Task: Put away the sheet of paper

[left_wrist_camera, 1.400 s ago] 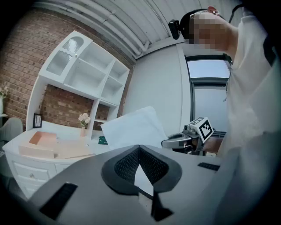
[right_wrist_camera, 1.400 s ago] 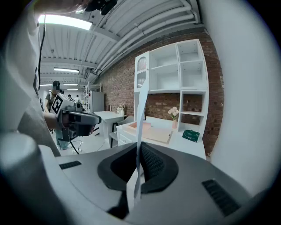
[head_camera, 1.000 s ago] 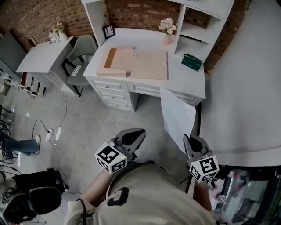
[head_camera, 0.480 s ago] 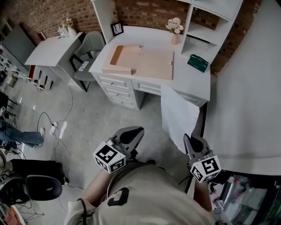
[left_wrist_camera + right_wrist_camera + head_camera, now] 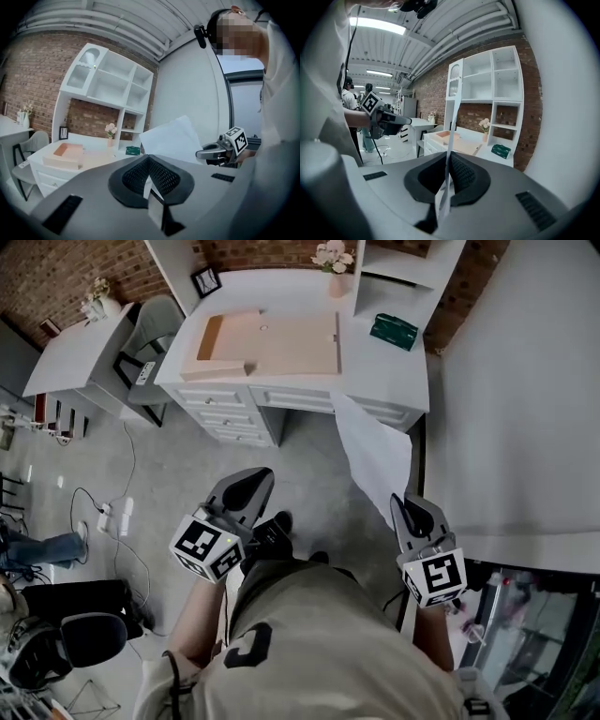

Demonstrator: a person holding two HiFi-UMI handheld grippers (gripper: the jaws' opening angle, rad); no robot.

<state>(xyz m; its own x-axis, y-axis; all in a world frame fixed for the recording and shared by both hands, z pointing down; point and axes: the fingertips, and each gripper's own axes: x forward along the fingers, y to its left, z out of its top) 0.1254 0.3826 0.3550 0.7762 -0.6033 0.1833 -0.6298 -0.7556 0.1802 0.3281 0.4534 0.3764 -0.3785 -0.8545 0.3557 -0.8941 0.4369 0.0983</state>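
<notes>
A white sheet of paper (image 5: 377, 448) hangs in the air before the white desk (image 5: 403, 381), held at its near edge by my right gripper (image 5: 406, 504), which is shut on it. In the right gripper view the paper (image 5: 451, 140) runs edge-on up from between the jaws. My left gripper (image 5: 251, 480) is shut with nothing in it, to the left of the sheet and apart from it. An open tan folder case (image 5: 277, 343) lies flat on the desk. From the left gripper view the paper (image 5: 171, 140) and the right gripper (image 5: 208, 152) show at the right.
On the desk stand a green packet (image 5: 394, 331), a flower vase (image 5: 330, 261) and a small picture frame (image 5: 206, 280). A grey chair (image 5: 155, 324) and a second white table (image 5: 70, 352) stand to the left. Cables and a power strip (image 5: 112, 517) lie on the floor. A pale wall (image 5: 525, 409) rises at the right.
The head view has shifted, so the desk now sits higher and further left. My left gripper has drifted left. The right gripper still holds the sheet.
</notes>
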